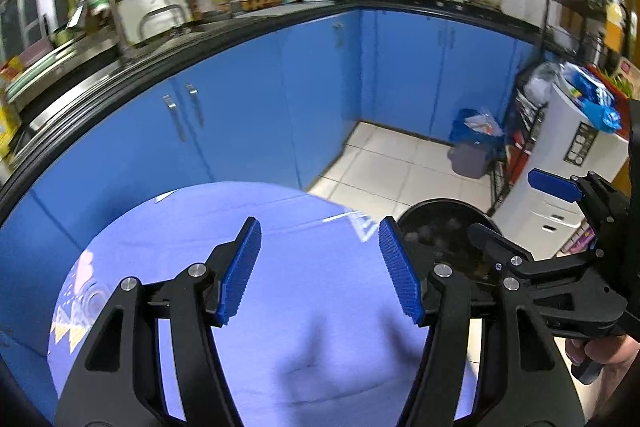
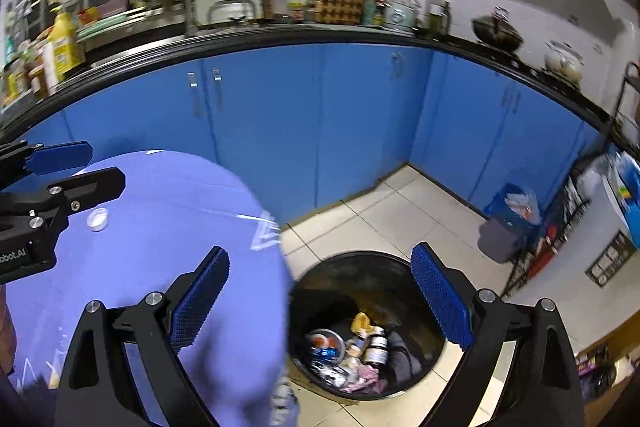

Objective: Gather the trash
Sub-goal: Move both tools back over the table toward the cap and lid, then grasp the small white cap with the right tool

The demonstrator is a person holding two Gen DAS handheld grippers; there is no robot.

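Observation:
A black trash bin (image 2: 320,267) stands on the tiled floor beside a round table with a purple cloth (image 2: 168,227). It holds cans, a jar and crumpled wrappers (image 2: 356,351). My right gripper (image 2: 320,303) is open and empty, above the bin's mouth. My left gripper (image 1: 320,271) is open and empty over the cloth (image 1: 304,307); the bin (image 1: 436,223) shows behind its right finger. A small clear lid (image 2: 98,218) lies on the cloth near the left gripper (image 2: 76,167), which shows at the left edge of the right wrist view. The right gripper (image 1: 516,211) shows at the right of the left wrist view.
Blue cabinets (image 1: 280,107) under a black counter wrap the corner. A grey bin with a blue bag (image 1: 474,143) stands on the floor by a wire rack. A white appliance (image 1: 560,167) stands at the right. Dishes, bottles and pots crowd the counter.

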